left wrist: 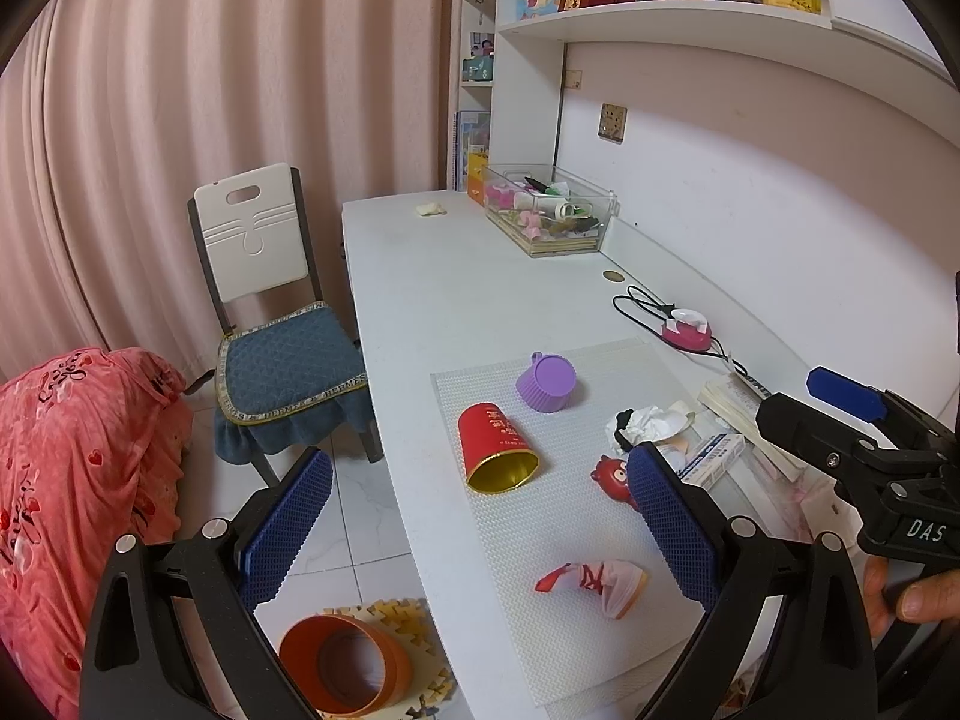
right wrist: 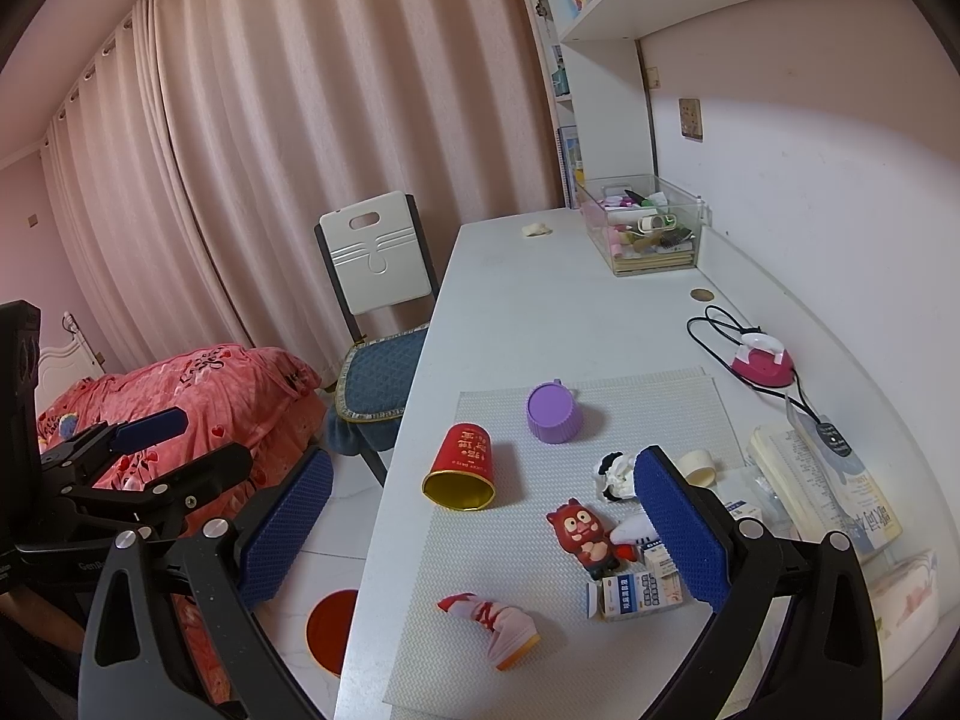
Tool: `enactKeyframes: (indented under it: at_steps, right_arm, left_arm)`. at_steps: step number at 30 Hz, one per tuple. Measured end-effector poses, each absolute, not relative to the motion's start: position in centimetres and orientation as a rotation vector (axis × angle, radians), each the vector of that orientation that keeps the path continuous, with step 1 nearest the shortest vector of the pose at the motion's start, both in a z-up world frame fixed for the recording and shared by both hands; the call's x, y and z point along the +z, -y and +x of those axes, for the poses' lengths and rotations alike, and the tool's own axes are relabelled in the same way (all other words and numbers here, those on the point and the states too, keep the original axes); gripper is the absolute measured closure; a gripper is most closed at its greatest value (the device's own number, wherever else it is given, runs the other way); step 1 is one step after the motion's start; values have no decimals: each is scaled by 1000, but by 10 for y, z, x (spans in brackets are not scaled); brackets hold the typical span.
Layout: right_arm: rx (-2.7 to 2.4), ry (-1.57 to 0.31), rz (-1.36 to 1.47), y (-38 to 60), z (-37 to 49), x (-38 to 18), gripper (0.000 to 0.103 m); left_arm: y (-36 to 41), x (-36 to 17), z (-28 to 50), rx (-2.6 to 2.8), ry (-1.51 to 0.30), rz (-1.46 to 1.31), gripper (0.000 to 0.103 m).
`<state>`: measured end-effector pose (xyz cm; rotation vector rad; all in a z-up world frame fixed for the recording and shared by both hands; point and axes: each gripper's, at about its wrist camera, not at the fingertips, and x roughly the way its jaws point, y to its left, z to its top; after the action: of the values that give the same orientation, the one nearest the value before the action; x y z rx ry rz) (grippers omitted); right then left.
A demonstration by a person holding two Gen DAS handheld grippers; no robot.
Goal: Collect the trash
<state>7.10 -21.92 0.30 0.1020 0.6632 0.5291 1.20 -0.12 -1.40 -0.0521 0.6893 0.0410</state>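
On the white woven mat lie a red can with a gold mouth, a crumpled white-and-black paper wad, a small medicine box, a pink-and-red sock, a red figurine and an upside-down purple cup. An orange bin stands on the floor by the desk. My left gripper and my right gripper are both open, empty, above the desk's near end.
A white chair with a blue cushion stands left of the desk. A clear organizer box, a pink toy iron with a black cord, an open book and a pink bed cover are around.
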Motion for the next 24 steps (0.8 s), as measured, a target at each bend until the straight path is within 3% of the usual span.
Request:
enactKeyframes:
  at_steps: [24]
  right_arm:
    - [473,-695,123,229,63,-4,5]
  left_arm:
    - [12,-26,12,-24,-745,-16,6]
